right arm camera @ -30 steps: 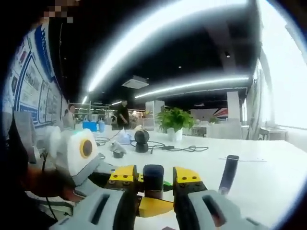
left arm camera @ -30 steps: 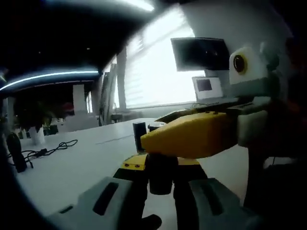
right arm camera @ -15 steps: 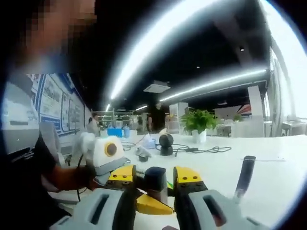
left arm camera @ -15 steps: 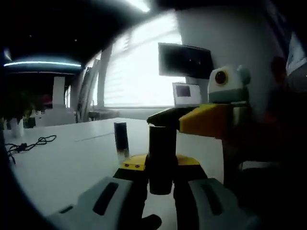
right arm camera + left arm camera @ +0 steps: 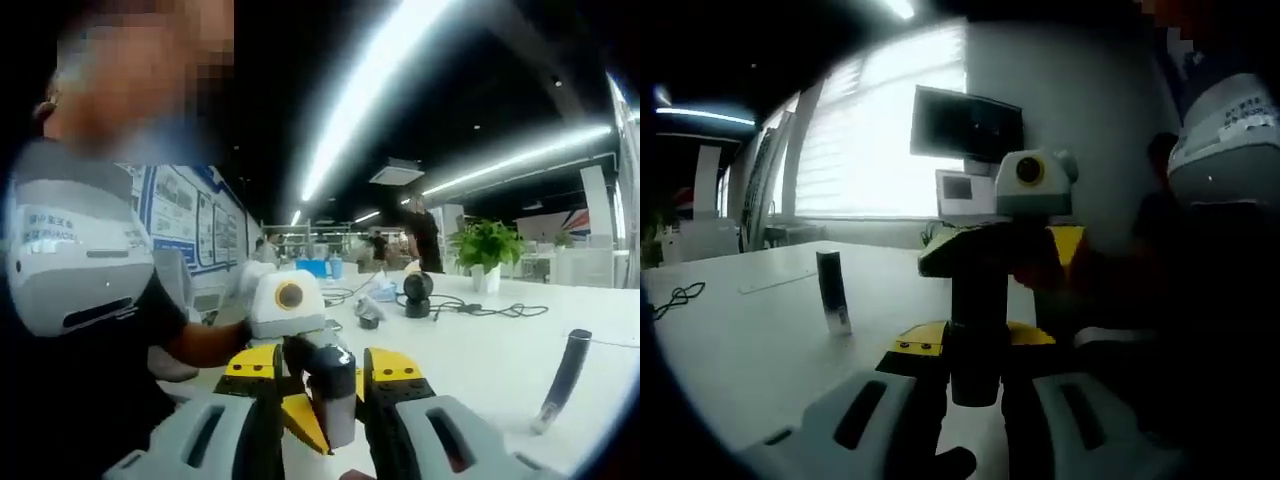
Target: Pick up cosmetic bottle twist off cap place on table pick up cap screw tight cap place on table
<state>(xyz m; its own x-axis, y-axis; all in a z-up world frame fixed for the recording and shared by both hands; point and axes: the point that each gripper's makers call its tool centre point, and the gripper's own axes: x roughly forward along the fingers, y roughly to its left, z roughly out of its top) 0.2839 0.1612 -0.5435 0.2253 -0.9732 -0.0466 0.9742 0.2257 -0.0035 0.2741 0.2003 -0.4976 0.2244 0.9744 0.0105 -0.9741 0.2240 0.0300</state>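
The dark cosmetic bottle (image 5: 977,330) stands upright between the left gripper (image 5: 975,345) fingers, which are closed narrowly on its lower body just above the yellow pads. Above them, the right gripper (image 5: 1015,255) reaches in from the far side, its yellow-and-dark fingers meeting the top of the bottle where the cap would be; the contact itself is too dark to make out. Off to the left of the left fingers, well apart, a second dark bottle (image 5: 833,292) stands by itself on the white table (image 5: 740,330). Beyond the fingers a monitor (image 5: 967,123) hangs on the wall next to bright window blinds (image 5: 875,145).

In the right gripper view, the right gripper (image 5: 322,375) holds the dark cap end (image 5: 331,365) between its yellow-tipped fingers (image 5: 393,366), pinched close on it, with the paler body of the bottle running down between them. The left gripper (image 5: 290,345) comes in from beyond and to the left of these fingers, a person's hand (image 5: 215,342) behind it. To the right of the fingers, well apart, the other dark bottle (image 5: 562,380) stands on the table (image 5: 480,345). Farther along the table beyond the fingers lie a small round black device (image 5: 417,291), a loose cable (image 5: 500,309) and a potted plant (image 5: 485,248). A person (image 5: 424,235) stands far back in the room.
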